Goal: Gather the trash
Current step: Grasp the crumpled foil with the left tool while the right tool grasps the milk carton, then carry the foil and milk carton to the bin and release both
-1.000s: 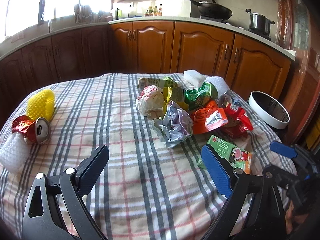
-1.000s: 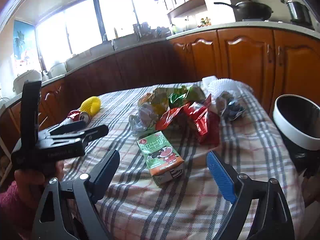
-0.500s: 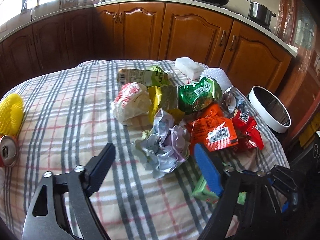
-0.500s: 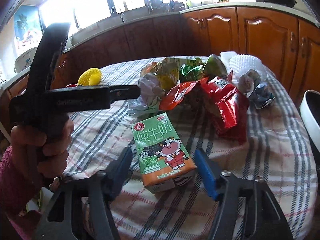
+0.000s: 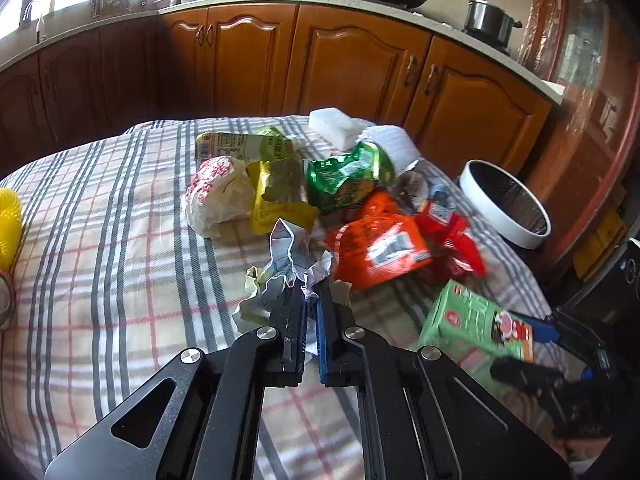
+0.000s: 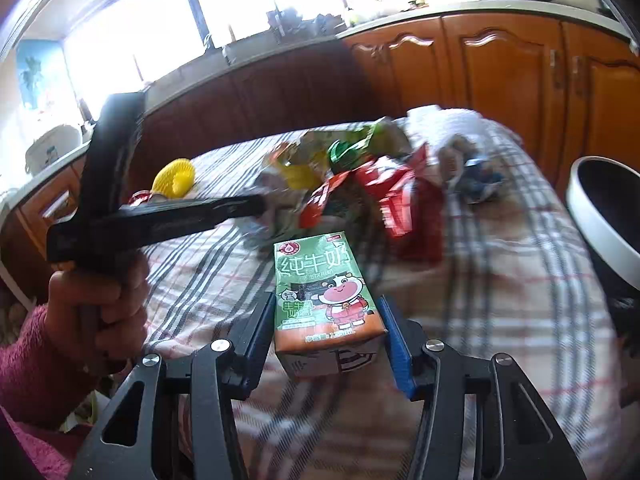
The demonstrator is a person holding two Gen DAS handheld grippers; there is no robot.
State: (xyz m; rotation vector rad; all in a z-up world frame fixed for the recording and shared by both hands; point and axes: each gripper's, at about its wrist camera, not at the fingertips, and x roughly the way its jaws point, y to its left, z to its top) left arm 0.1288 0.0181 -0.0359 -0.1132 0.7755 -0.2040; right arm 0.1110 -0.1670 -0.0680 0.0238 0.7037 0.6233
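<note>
My left gripper (image 5: 310, 300) is shut on a crumpled white paper wad (image 5: 286, 264) near the middle of the plaid table. My right gripper (image 6: 326, 320) is shut on a green and orange milk carton (image 6: 324, 296) and holds it above the cloth; the carton also shows in the left wrist view (image 5: 476, 328). Behind lies a pile of wrappers: an orange packet (image 5: 378, 250), a red packet (image 5: 448, 224), a green bag (image 5: 344, 178), a yellow wrapper (image 5: 276, 196) and a white bag with red print (image 5: 218, 196).
A white-rimmed trash bin (image 5: 504, 204) stands just off the table's right edge, also in the right wrist view (image 6: 600, 220). A yellow foam net (image 6: 174, 176) and a crushed can (image 5: 6, 296) lie at the left. Wooden cabinets (image 5: 352, 68) line the back.
My left gripper moved forward and closed on the paper wad. My right gripper closed on the milk carton and lifted it off the cloth.
</note>
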